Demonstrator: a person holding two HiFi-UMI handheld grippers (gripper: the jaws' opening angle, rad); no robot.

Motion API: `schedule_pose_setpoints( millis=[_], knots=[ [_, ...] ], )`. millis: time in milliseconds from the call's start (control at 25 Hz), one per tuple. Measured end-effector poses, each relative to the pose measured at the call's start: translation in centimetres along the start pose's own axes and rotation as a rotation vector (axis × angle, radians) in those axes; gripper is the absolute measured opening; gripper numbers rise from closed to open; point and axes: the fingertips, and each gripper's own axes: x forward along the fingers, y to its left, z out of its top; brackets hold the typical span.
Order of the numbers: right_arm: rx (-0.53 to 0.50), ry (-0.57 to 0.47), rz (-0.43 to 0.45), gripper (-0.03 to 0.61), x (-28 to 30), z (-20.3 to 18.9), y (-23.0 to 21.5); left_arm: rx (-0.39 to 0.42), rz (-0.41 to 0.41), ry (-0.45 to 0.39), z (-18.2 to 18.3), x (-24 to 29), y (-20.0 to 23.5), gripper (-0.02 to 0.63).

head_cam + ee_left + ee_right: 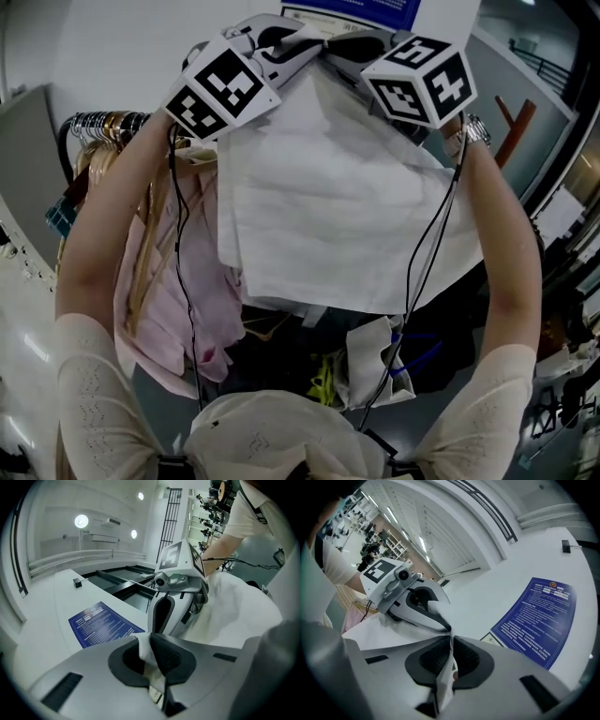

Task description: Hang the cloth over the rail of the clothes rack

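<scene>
A white cloth (328, 206) hangs in front of me, held up high by its top edge. My left gripper (281, 52) is shut on the cloth's upper left part; the fabric (147, 653) sits pinched between its dark pads. My right gripper (352, 52) is shut on the upper right part, with the cloth (447, 667) squeezed between its pads. The two grippers are close together, facing each other. The clothes rack rail (98, 122) lies at the left, crowded with hangers, below and left of the left gripper.
Pink garments (178, 281) hang from the rack under the cloth's left side. A heap of clothes and a white bag (375, 361) lies on the floor below. A blue printed notice (539, 616) is on the white wall ahead.
</scene>
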Motion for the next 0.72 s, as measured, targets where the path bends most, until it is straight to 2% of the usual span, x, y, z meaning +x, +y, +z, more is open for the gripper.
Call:
schedule_pose_setpoints(
  millis=[80, 320, 560, 640, 720],
  knots=[
    [0.020, 0.005, -0.011, 0.034, 0.4, 0.0, -0.2, 0.013, 0.005, -0.003, -0.1, -0.1, 0.1, 0.015],
    [0.063, -0.006, -0.009, 0.032, 0.4, 0.0, -0.8, 0.063, 0.007, 0.010, -0.3, -0.7, -0.1, 0.015],
    [0.106, -0.018, -0.054, 0.032, 0.2, -0.7, -2.9, 0.094, 0.035, 0.051, -0.9, -2.2, 1.5, 0.015],
    [0.122, -0.015, -0.071, 0.034, 0.4, -1.2, -3.7, 0.116, 0.072, 0.021, -0.4, -3.2, 2.0, 0.015],
    [0.128, 0.004, -0.094, 0.034, 0.7, -1.8, -4.2, 0.165, 0.160, -0.038, 0.6, -5.0, 2.8, 0.015]
  ],
)
